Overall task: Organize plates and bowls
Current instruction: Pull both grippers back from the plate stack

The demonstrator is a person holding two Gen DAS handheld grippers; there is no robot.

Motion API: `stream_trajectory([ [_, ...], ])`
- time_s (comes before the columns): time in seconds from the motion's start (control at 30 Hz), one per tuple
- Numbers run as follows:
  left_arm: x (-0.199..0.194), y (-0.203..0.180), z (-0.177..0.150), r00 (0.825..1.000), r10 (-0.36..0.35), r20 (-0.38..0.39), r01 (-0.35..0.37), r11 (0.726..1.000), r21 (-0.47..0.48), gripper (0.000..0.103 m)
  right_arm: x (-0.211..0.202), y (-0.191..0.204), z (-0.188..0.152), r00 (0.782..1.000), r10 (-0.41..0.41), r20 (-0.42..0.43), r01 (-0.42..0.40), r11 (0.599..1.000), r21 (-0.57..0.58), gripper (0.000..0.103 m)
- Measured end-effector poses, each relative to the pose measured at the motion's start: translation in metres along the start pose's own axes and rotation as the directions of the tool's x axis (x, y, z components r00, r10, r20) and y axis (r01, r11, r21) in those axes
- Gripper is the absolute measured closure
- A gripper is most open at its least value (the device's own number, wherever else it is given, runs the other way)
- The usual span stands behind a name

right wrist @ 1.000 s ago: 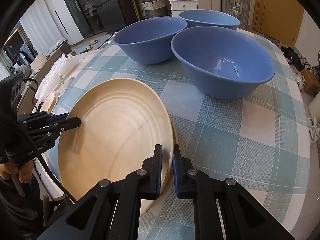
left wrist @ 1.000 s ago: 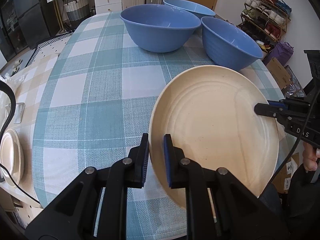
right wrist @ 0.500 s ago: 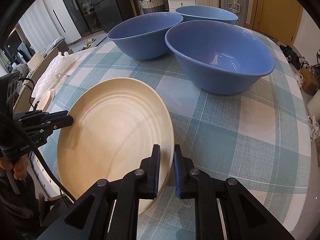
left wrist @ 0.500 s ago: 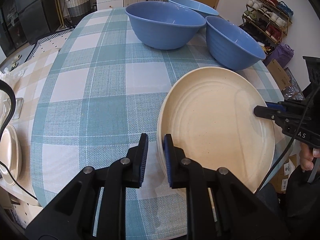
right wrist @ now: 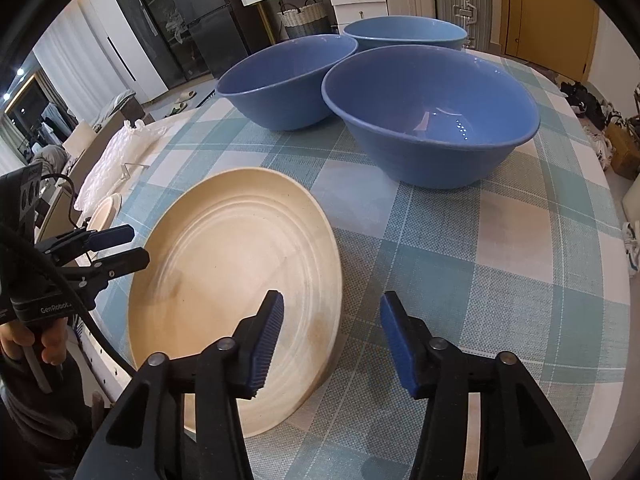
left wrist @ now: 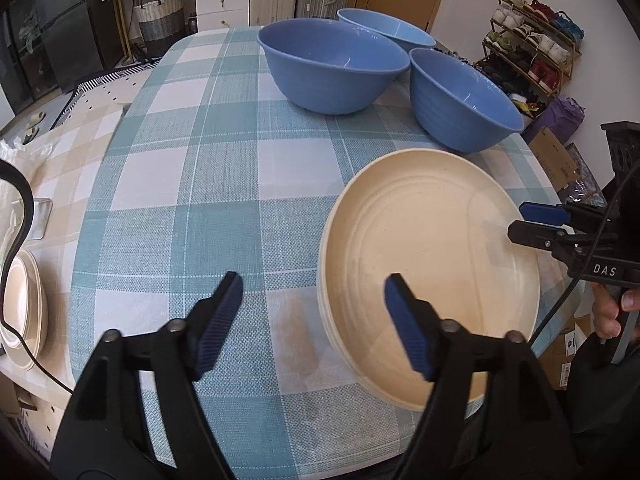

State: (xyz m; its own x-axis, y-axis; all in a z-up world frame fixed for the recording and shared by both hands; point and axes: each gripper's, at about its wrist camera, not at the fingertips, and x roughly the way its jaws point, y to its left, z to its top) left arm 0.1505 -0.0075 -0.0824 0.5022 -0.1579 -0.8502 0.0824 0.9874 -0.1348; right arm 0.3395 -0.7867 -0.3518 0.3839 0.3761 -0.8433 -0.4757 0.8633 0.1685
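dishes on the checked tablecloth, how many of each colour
blue bowls: 3 (near, left, far)
cream plates: at least 2 stacked by the table edge; the exact number in the stack cannot be told
total: at least 5

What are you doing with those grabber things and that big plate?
A person is tidying plates and bowls with a gripper in each hand. The left gripper and right gripper are both opening, letting go of opposite edges of the cream plate, which sits on a small stack of plates on the checked tablecloth. Three blue bowls wait further back.
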Motion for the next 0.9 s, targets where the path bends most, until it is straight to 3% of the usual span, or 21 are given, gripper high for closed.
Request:
stream_trajectory([
  [0.17, -0.013, -0.002, 0.004, 1.000, -0.020, 0.018, 0.020, 1.000, 0.023, 0.027, -0.014, -0.001, 0.002, 0.999, 0.034, 0.038, -0.034, 0.999, 0.006, 0.033],
  [0.3, -0.030, -0.006, 0.008, 0.999, 0.001, 0.041, -0.003, 0.998, 0.057, 0.022, -0.039, -0.004, 0.005, 0.992, 0.079, 0.103, -0.080, 0.997, 0.010, 0.014],
  [0.37, -0.039, -0.006, 0.012, 0.998, 0.004, 0.055, -0.007, 0.998, 0.061, 0.017, -0.052, -0.007, 0.009, 0.987, 0.098, 0.131, -0.102, 0.995, 0.019, 0.013],
  [0.43, -0.048, -0.006, 0.016, 0.997, 0.002, 0.072, -0.006, 0.998, 0.056, 0.003, -0.064, -0.009, 0.012, 0.983, 0.094, 0.157, -0.099, 0.995, 0.028, 0.011],
  [0.77, -0.091, 0.001, 0.033, 0.990, 0.049, 0.130, -0.054, 0.998, 0.039, 0.003, -0.114, -0.014, 0.024, 0.969, 0.069, 0.237, -0.072, 0.997, 0.003, 0.010],
  [0.9, -0.112, 0.003, 0.042, 0.985, 0.064, 0.162, -0.070, 0.997, 0.031, 0.003, -0.128, -0.019, 0.026, 0.961, 0.107, 0.254, -0.115, 0.993, 0.016, 0.010],
])
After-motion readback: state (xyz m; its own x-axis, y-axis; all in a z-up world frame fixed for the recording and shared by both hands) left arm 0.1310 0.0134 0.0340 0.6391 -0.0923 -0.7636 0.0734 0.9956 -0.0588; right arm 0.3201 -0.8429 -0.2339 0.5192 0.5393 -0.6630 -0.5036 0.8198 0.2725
